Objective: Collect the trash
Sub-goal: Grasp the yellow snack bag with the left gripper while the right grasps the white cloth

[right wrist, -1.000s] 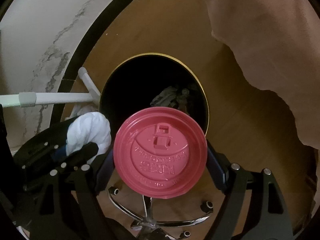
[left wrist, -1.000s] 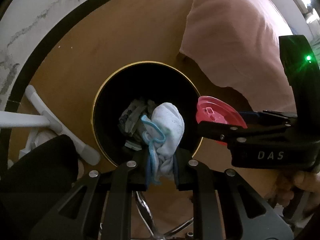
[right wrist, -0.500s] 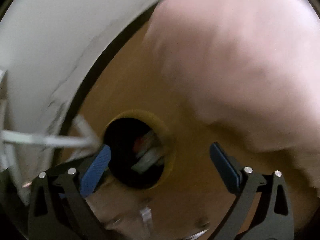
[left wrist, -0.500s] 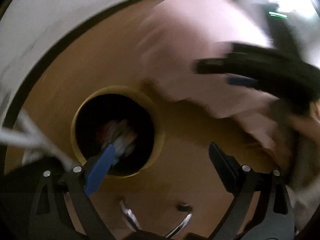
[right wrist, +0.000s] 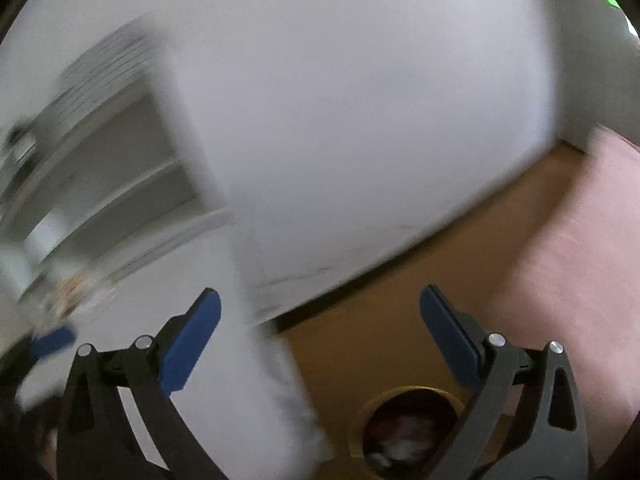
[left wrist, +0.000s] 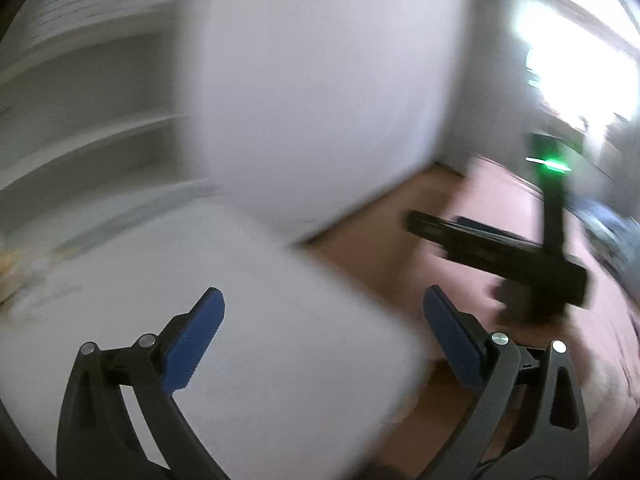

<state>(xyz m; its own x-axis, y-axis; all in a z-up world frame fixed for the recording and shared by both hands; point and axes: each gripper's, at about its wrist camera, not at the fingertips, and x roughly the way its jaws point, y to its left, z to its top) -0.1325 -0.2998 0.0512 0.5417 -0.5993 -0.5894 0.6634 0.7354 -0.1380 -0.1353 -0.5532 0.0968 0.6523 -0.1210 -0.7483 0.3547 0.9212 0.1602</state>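
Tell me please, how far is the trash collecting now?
Done, it seems: the bin on the floor has crumpled trash inside. In hand: nothing. The left tongs are opening and the right tongs stand open, with nothing between the pads of either. Left: the blur hides whether more trash lies on the white surface.

The left claw [left wrist: 322, 334] gapes, jaws still spreading, nothing between its blue pads. The right claw [right wrist: 318, 332] stands wide and empty, angled downward.

black jaws, blue pads [left wrist: 192, 344], silver screws
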